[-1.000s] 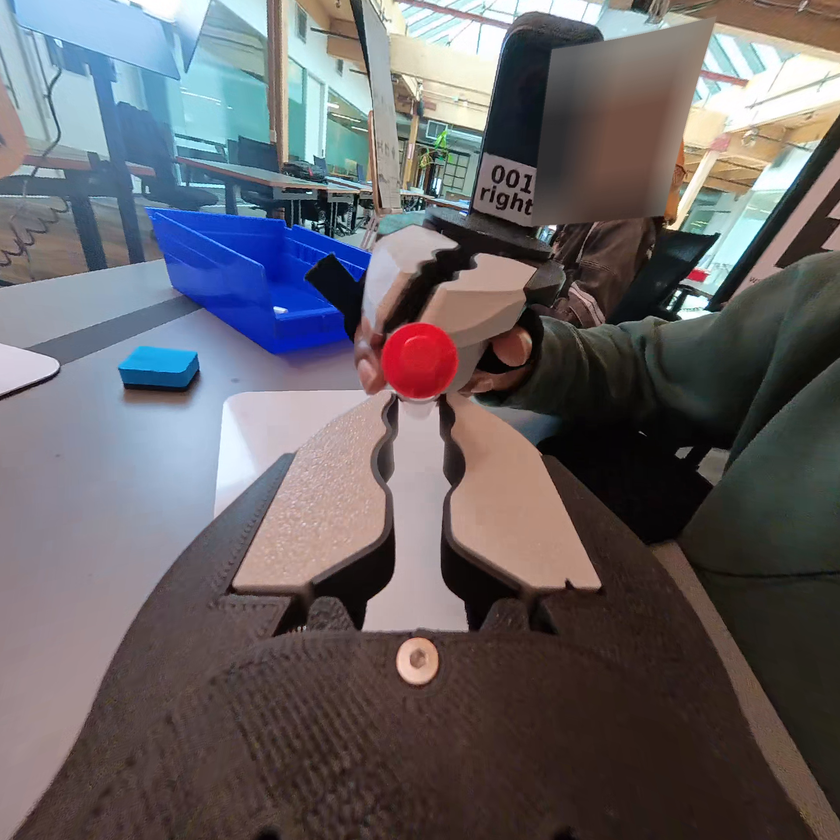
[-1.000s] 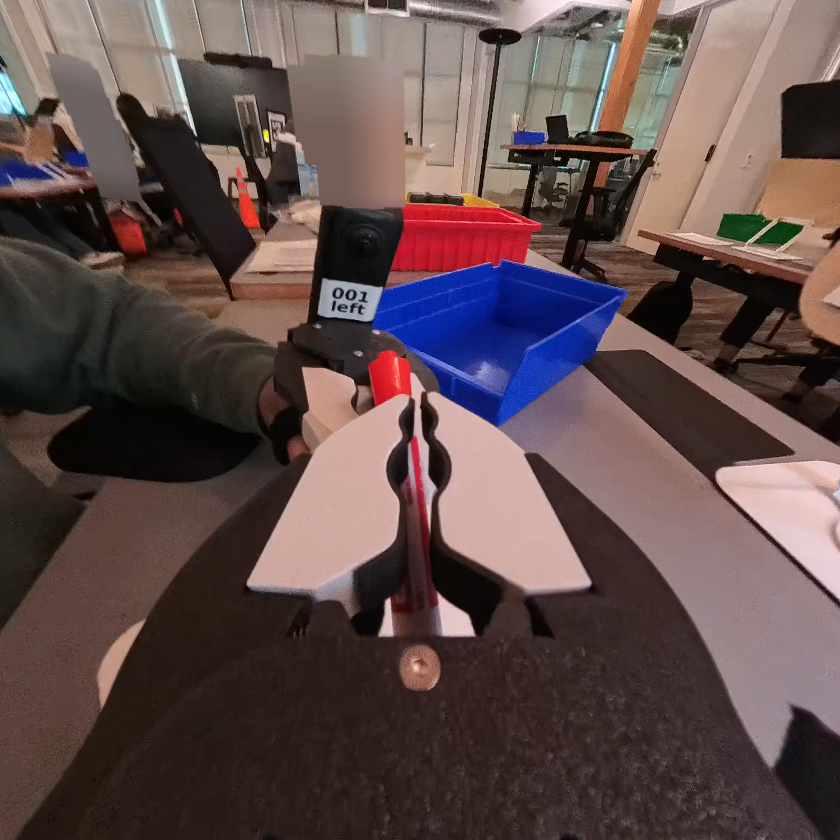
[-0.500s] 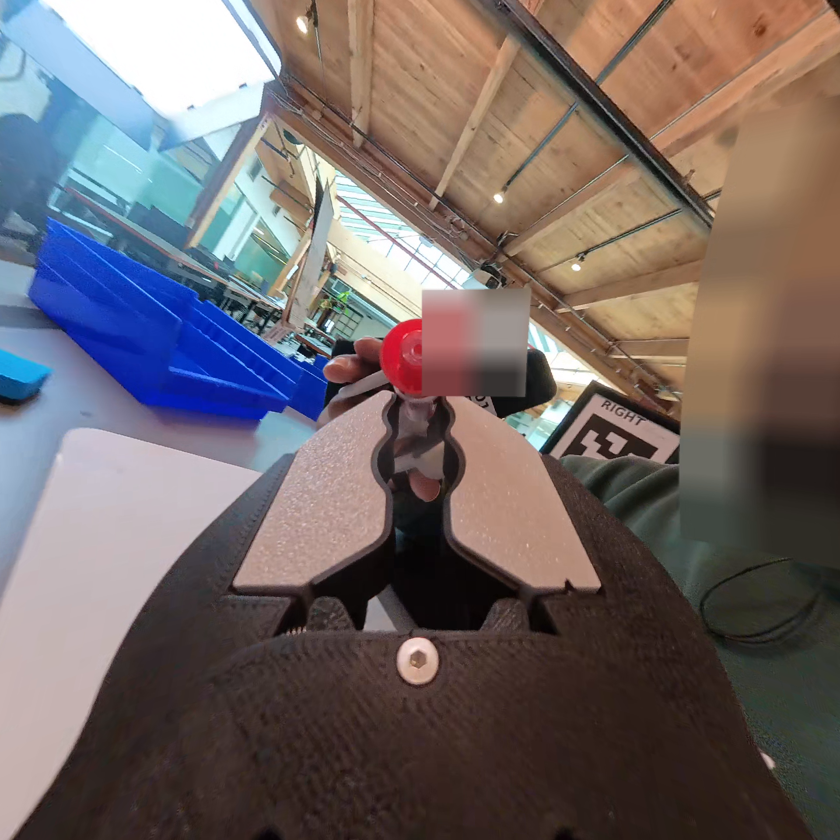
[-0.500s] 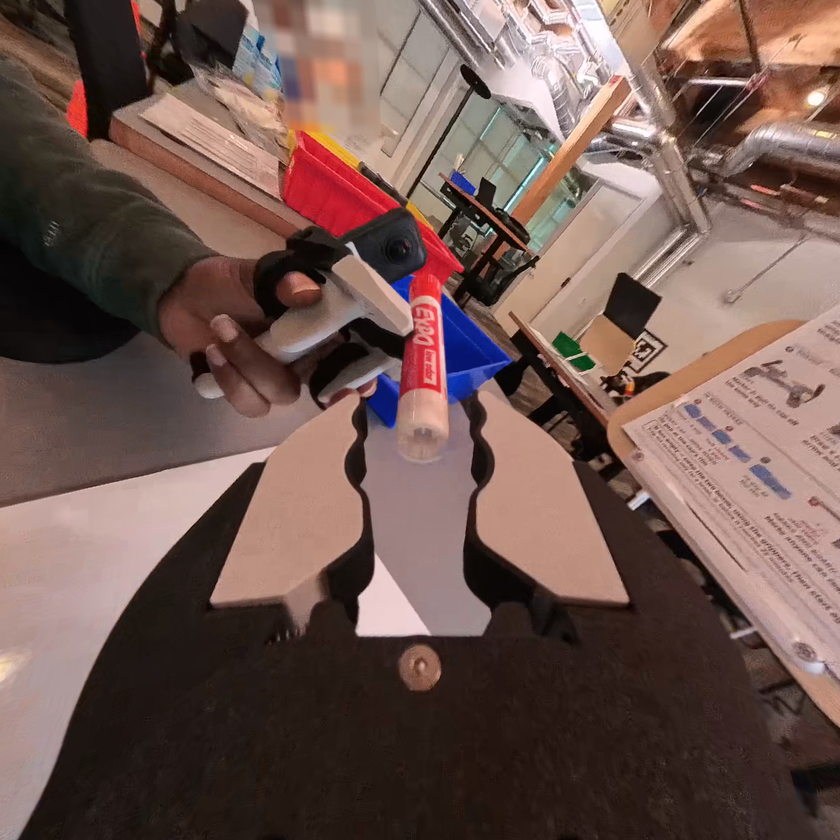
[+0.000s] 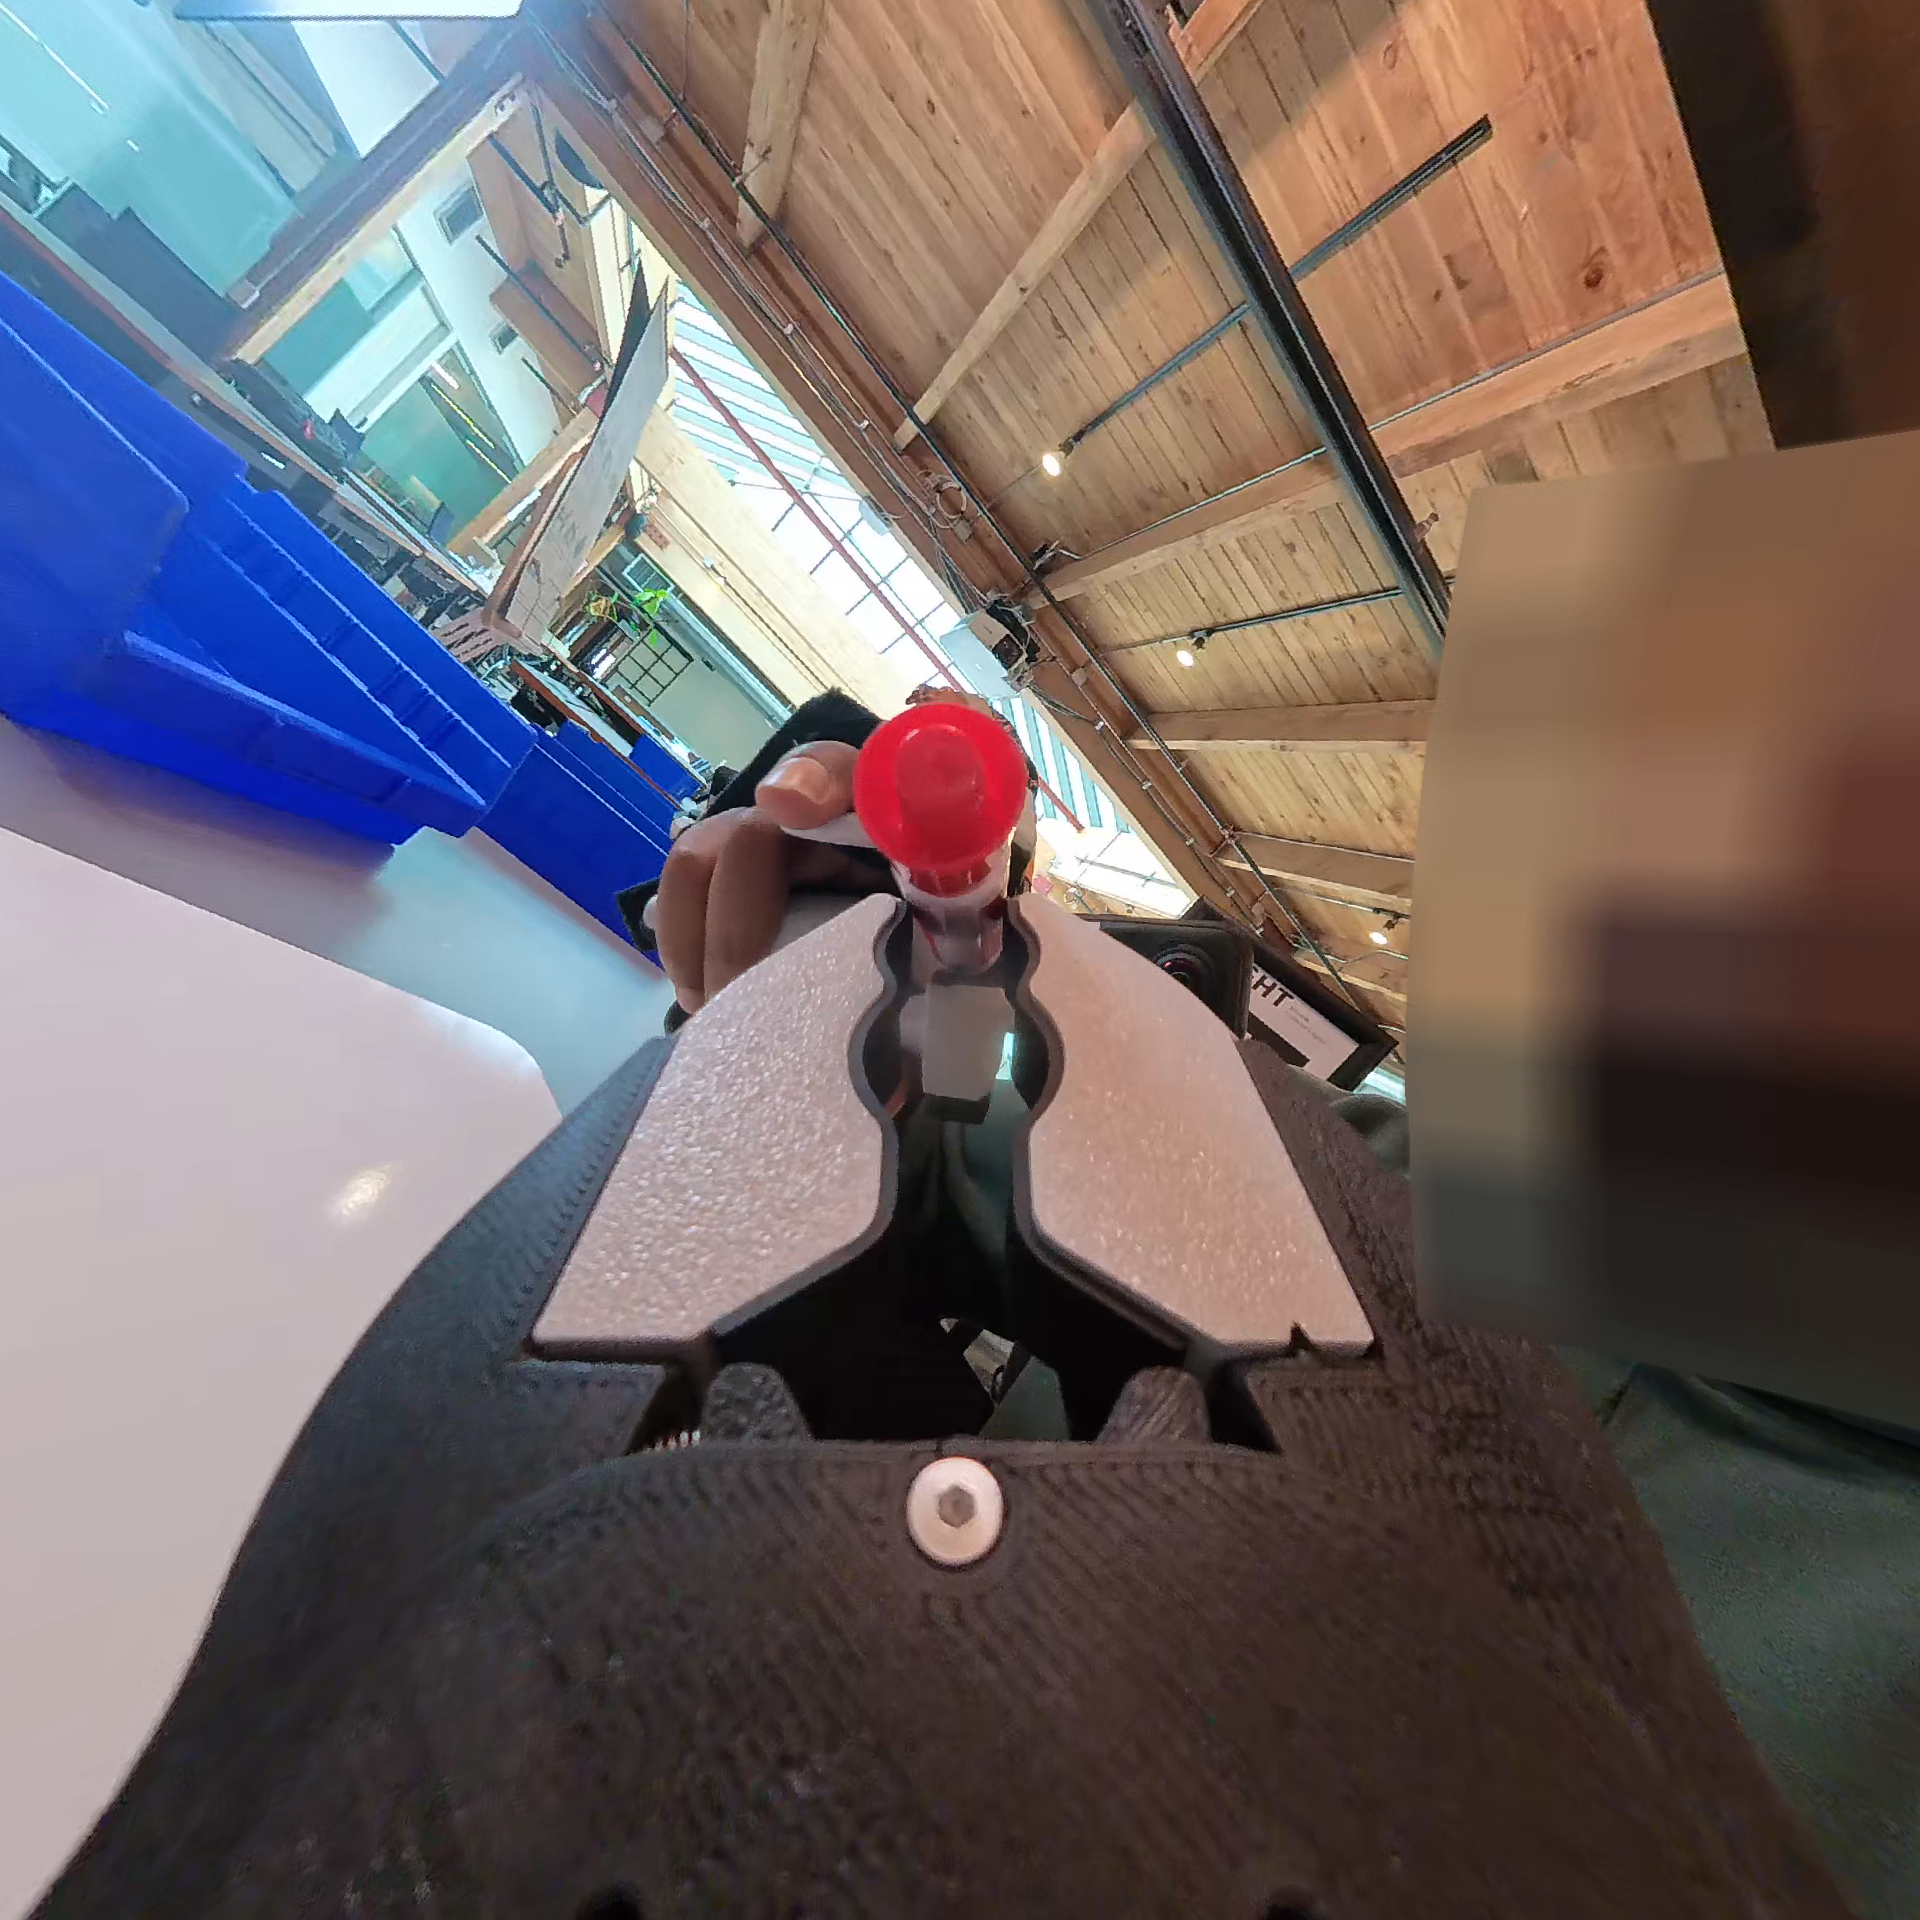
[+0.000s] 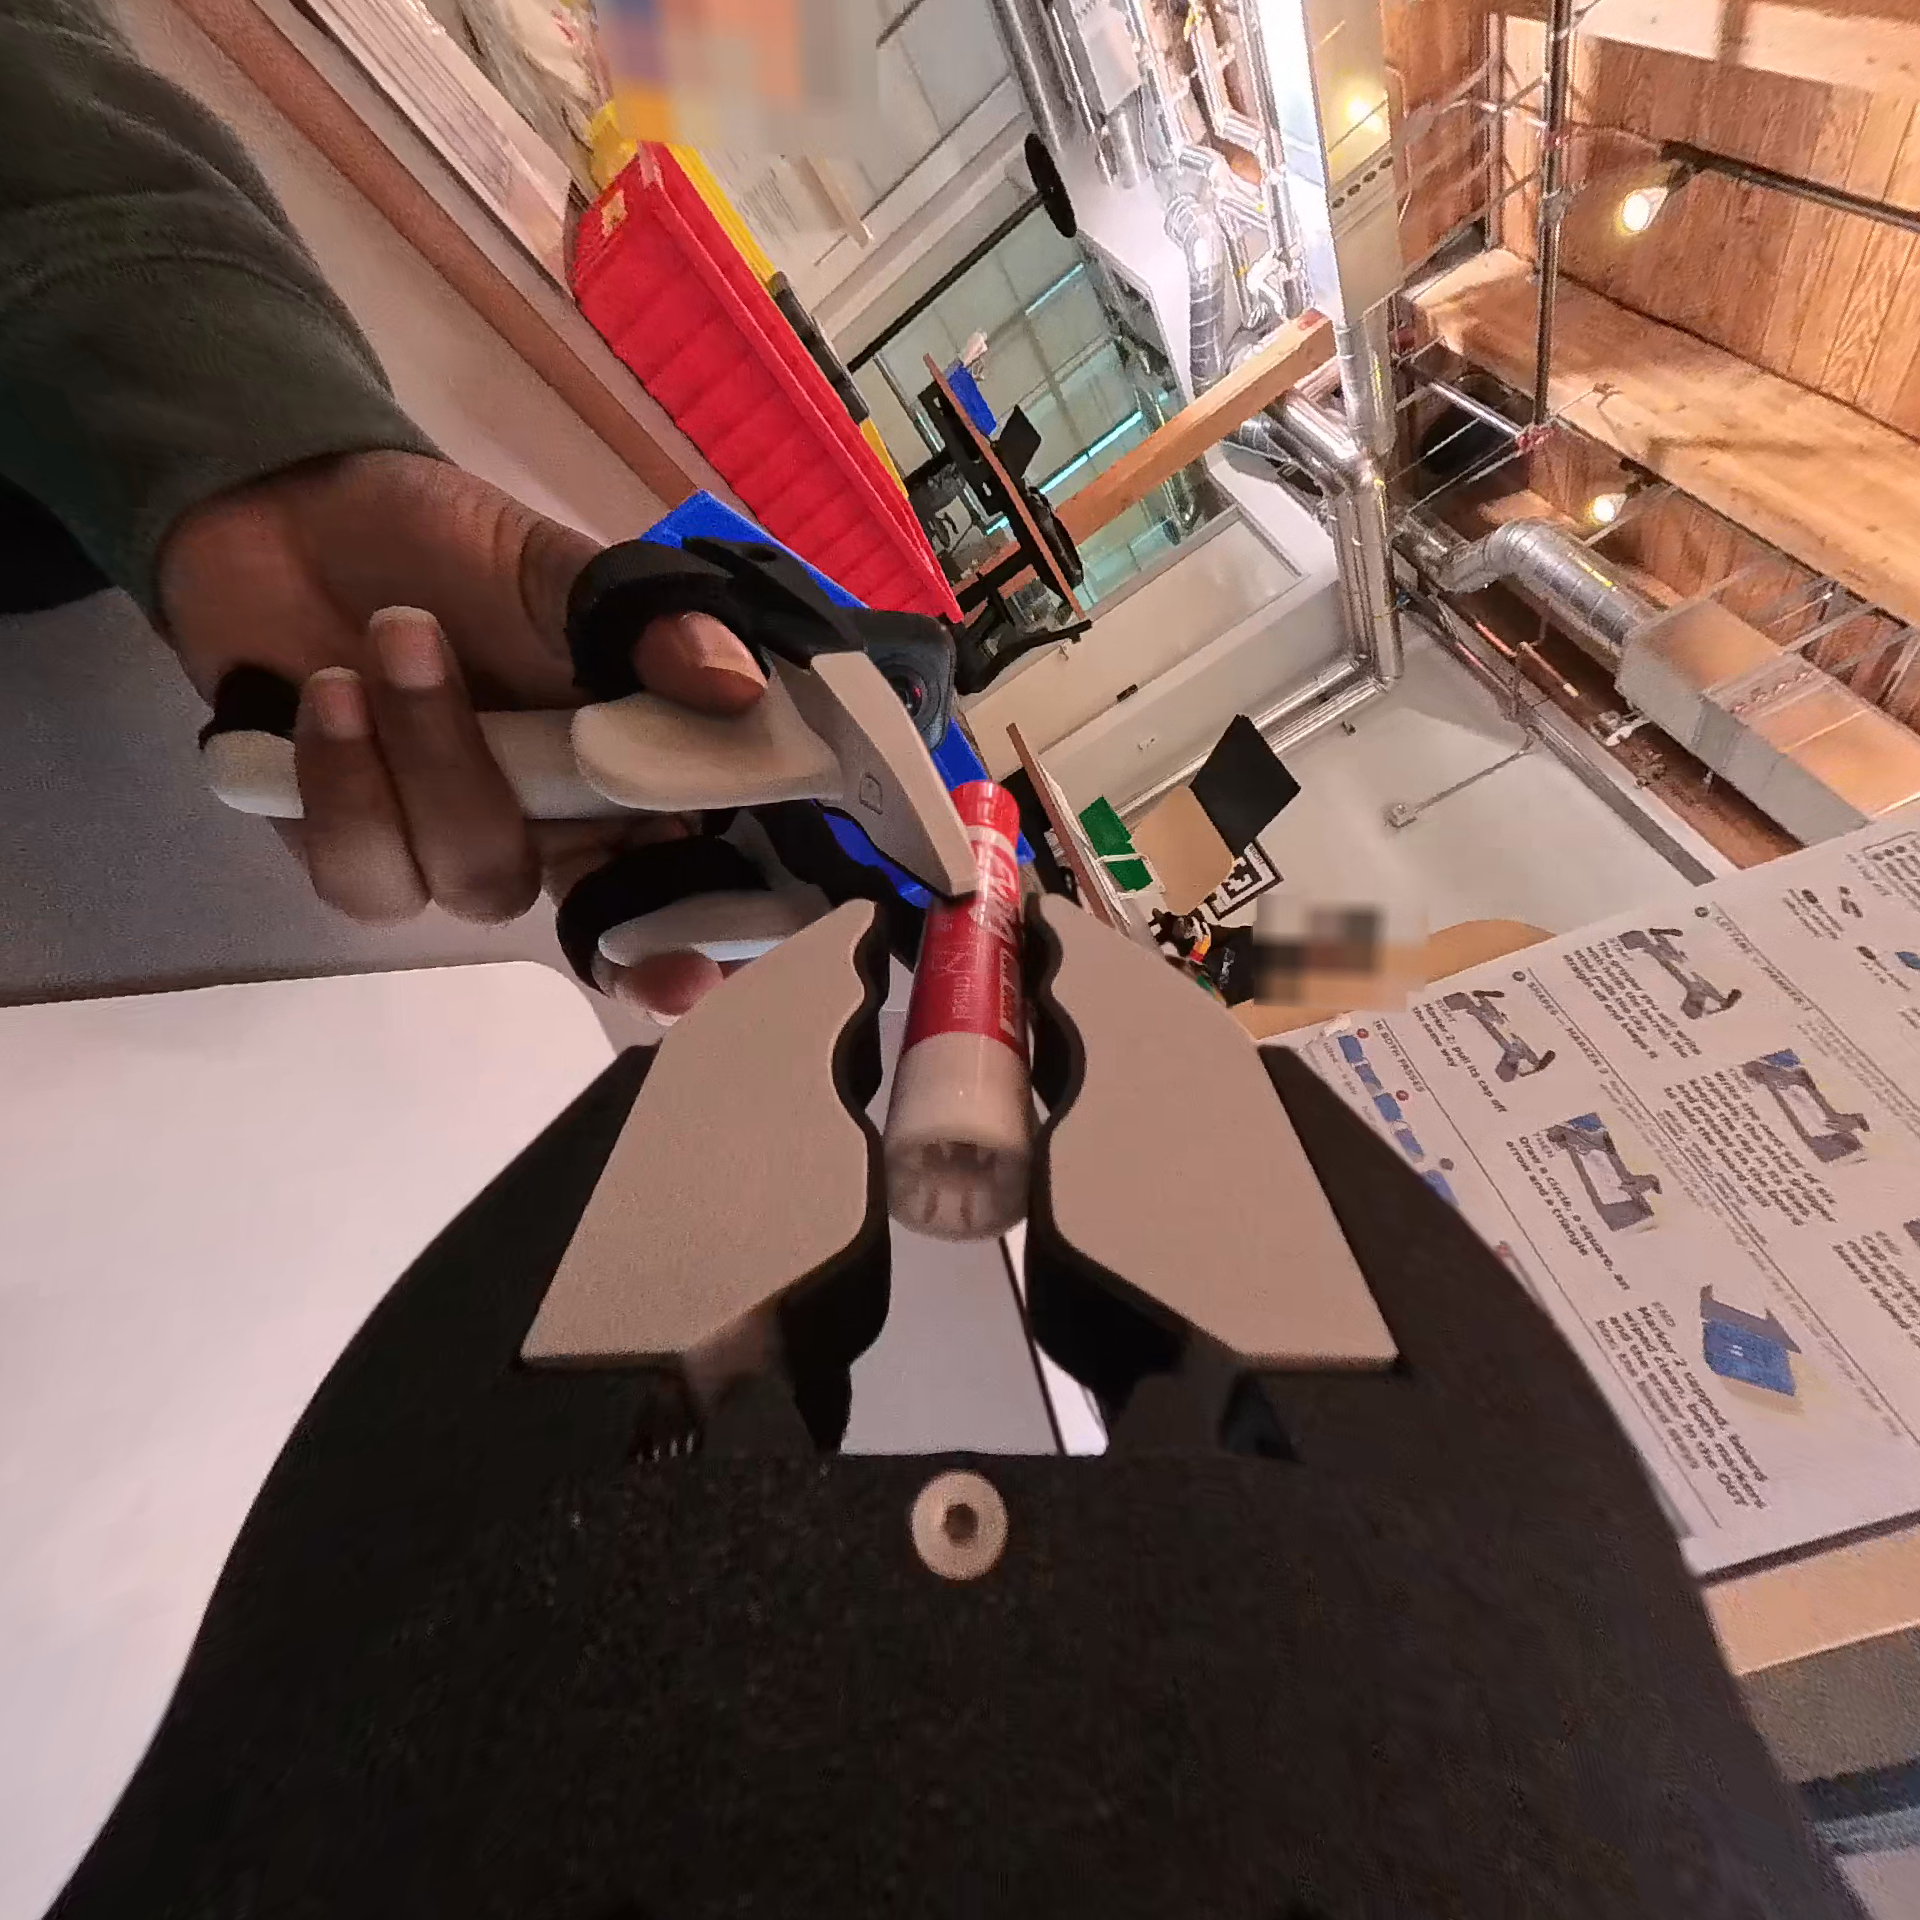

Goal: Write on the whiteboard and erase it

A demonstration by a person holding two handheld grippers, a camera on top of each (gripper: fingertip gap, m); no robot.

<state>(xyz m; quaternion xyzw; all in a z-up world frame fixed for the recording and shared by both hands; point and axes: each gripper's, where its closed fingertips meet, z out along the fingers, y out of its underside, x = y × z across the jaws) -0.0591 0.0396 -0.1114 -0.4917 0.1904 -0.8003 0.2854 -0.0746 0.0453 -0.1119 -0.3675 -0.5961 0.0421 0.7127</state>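
Observation:
A red-and-white marker (image 6: 961,1039) is held between both grippers above the white whiteboard (image 6: 260,1195). My left gripper (image 5: 956,920) is shut on the marker just below its red cap (image 5: 935,800), which points at the left camera. In the right wrist view the left gripper (image 6: 935,831) pinches the marker's far end. My right gripper (image 6: 951,925) has its fingers closed around the marker's white rear part. Both grippers are tilted upward. The whiteboard also shows in the left wrist view (image 5: 208,1143). The eraser is out of view.
A blue bin (image 5: 208,644) stands on the grey table behind the whiteboard. A red bin (image 6: 727,343) stands farther back. A printed instruction sheet (image 6: 1610,1143) lies on the right. A person's hand (image 6: 416,707) holds the left gripper.
My right gripper let go of the marker, opened wide, then closed back around its rear part. Both grippers tilted upward, and the left kept hold of the cap end.

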